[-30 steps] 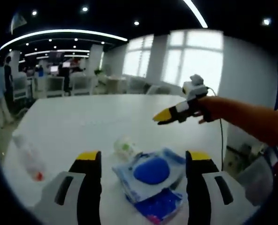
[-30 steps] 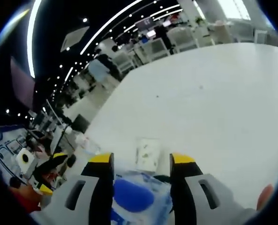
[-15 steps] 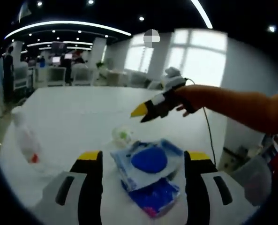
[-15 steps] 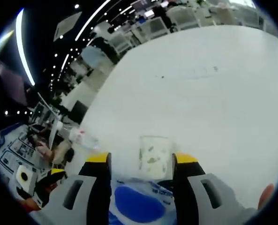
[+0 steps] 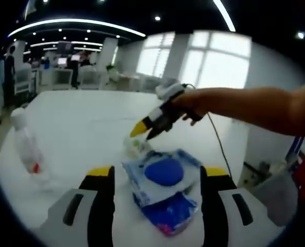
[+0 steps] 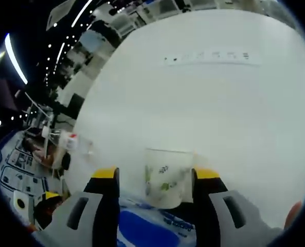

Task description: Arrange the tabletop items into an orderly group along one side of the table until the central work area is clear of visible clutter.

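Right claw (image 6: 155,175) spread wide, clear cup (image 6: 166,176) between its jaws at lower centre, on the white bench (image 6: 219,103). Left claw (image 5: 155,172) also spread, blue packet (image 5: 165,188) between its jaws; plastic bottle (image 5: 26,146) at left.

Room: I see an open office, dark ceiling (image 5: 116,13).
Light: curved light strips (image 5: 75,23) and small spot lamps overhead.
Windows: tall bright panes (image 5: 214,62) on the far wall.
Furniture: a large white table (image 6: 219,103); desks and chairs (image 5: 70,80) beyond it.
Wall: pale column (image 5: 175,62) between the windows.
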{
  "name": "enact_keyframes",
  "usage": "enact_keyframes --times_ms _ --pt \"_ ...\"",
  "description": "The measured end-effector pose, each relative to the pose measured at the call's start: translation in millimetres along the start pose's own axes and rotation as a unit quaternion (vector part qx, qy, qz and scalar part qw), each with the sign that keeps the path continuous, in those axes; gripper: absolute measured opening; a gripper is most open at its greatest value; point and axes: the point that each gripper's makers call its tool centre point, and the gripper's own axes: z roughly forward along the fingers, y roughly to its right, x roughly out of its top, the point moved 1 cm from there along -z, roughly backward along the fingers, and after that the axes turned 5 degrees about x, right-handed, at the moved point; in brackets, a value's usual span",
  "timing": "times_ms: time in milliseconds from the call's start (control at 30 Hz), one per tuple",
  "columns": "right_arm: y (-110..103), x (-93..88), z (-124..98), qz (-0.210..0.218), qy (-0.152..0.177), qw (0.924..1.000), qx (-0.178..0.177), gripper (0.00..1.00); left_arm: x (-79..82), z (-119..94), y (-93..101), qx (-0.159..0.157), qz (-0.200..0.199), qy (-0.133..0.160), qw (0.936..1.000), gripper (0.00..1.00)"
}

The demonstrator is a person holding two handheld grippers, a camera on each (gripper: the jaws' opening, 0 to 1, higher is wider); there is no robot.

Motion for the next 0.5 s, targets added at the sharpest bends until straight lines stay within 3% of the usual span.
enact_keyframes --times_ms 500 --pt "17 -5.0 21 0.006 -0.036 0.9991 -0.023 0.52 -0.5 -2 -6.6 0.003 -0.011 0.001 0.9999 0.61"
